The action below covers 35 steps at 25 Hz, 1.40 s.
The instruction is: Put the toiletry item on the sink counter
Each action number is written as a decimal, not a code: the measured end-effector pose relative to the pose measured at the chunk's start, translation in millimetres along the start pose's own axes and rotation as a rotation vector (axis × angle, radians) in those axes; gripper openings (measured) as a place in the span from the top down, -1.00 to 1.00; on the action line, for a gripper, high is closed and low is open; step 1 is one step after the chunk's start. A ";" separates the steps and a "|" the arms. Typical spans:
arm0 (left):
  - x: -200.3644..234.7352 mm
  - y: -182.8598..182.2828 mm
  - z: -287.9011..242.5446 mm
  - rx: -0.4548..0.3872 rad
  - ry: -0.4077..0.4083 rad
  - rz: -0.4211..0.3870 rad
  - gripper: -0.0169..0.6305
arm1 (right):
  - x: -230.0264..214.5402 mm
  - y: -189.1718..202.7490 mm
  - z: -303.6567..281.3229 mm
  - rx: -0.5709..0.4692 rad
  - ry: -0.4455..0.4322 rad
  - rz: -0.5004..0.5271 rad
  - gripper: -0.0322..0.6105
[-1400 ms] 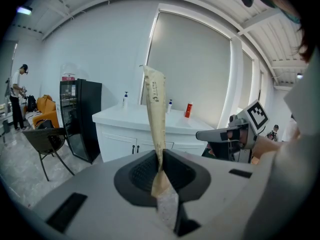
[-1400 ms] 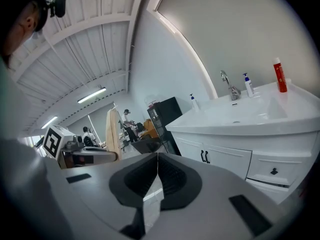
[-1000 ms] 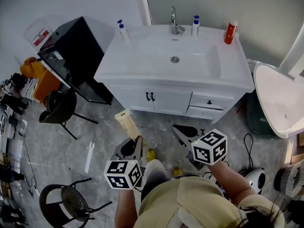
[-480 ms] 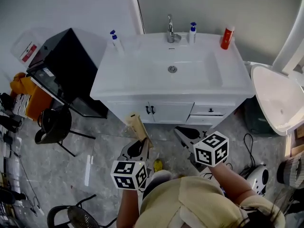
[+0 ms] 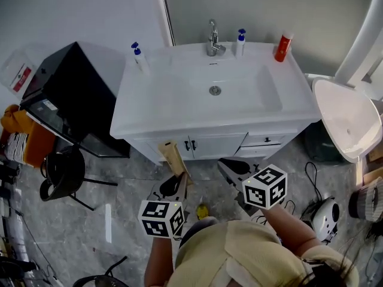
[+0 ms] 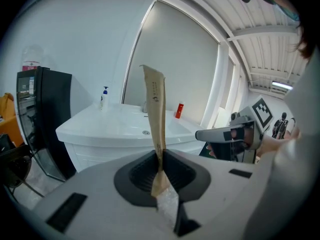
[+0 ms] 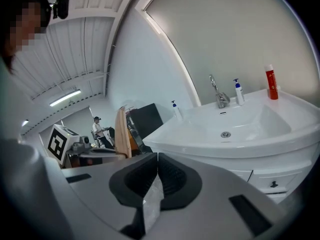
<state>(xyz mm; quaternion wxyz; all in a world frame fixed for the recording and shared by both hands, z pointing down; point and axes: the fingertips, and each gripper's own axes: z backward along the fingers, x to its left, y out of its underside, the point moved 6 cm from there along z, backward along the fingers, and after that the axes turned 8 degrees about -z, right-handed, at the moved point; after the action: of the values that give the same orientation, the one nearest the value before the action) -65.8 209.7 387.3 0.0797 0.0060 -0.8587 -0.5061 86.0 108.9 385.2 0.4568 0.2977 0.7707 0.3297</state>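
A flat tan tube (image 5: 173,157) stands upright in my left gripper (image 5: 178,183), which is shut on its lower end; in the left gripper view the tube (image 6: 154,109) rises from the closed pads. My right gripper (image 5: 229,168) is beside it, shut and holding nothing (image 7: 157,170). Both hover over the floor just in front of the white sink counter (image 5: 149,103), apart from it. The counter carries a basin with a faucet (image 5: 211,39), two white pump bottles (image 5: 137,57) (image 5: 240,42) and a red bottle (image 5: 279,46).
A black cabinet (image 5: 69,97) stands left of the vanity, with a dark chair (image 5: 61,171) in front of it. A white bowl-shaped fixture (image 5: 342,124) sits at the right. Cables and a small white appliance (image 5: 326,211) lie on the grey floor.
The vanity has drawn nearer and the view has shifted left. Both grippers kept their pose, the tube still held in the left one.
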 end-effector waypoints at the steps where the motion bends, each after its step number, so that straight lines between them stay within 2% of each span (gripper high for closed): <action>1: 4.5 -1.0 -1.0 0.001 0.007 -0.003 0.73 | 1.2 -0.7 -3.6 -0.002 0.006 -0.002 0.82; 16: 61.2 -14.4 -5.7 -0.013 0.086 -0.054 0.74 | 12.1 -19.7 -42.5 -0.035 0.123 -0.009 0.82; 26: 73.2 -20.3 -17.1 -0.023 0.119 -0.031 0.73 | 9.7 -26.2 -54.6 -0.023 0.148 -0.009 0.82; 35: 86.7 -45.1 -50.8 -0.024 0.091 -0.046 0.73 | -18.8 -46.8 -73.9 -0.020 0.105 -0.018 0.82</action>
<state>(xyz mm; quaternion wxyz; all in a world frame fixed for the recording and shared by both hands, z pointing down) -147.3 135.8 383.6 0.1071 0.0480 -0.8476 -0.5175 19.7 48.8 385.3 0.4217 0.2684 0.7929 0.3483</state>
